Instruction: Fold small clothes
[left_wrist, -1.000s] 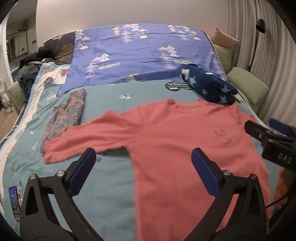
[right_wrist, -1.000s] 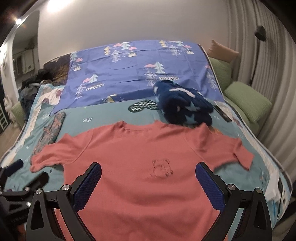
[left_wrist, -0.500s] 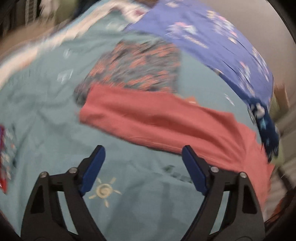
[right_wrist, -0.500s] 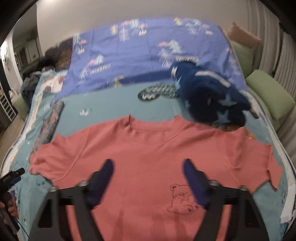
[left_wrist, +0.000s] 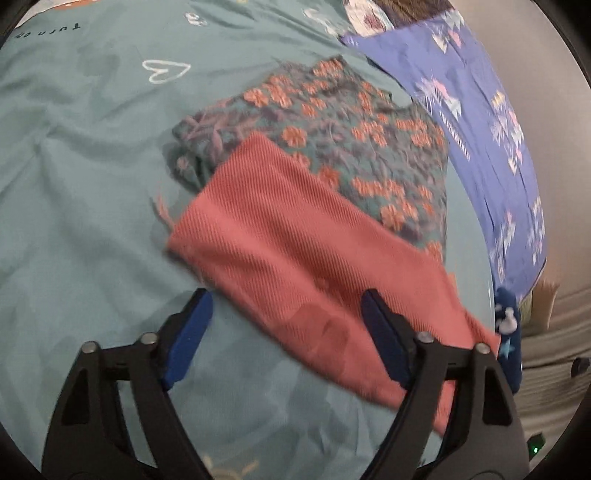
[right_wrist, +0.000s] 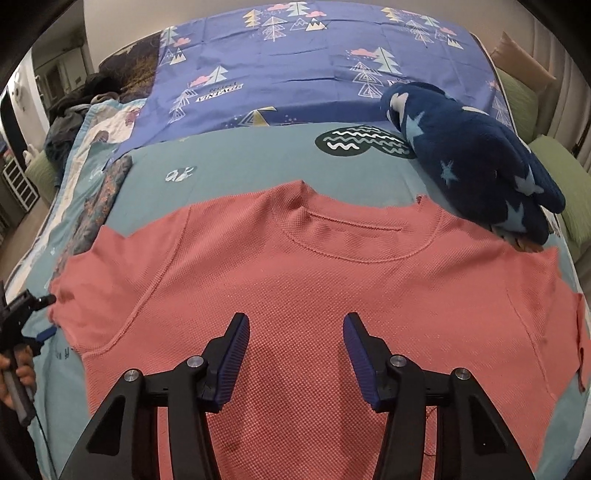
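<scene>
Right wrist view: navy star-print plush (right_wrist: 476, 155) lies on far right shoulder of coral T-shirt (right_wrist: 295, 277); floral garment (left_wrist: 332, 140) lies under left sleeve end. T-shirt spread flat, front up, on teal bedspread (right_wrist: 236, 170). Right gripper (right_wrist: 295, 350) jaws closing above chest, nothing pinched. Left gripper (left_wrist: 284, 332) jaws closing astride sleeve edge, not yet gripping.

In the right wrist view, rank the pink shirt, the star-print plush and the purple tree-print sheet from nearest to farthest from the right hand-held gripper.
1. Pink shirt: directly under the right hand-held gripper, whose jaws are closing.
2. Star-print plush: beyond the shirt, upper right.
3. Purple tree-print sheet: farthest, across the top.
</scene>
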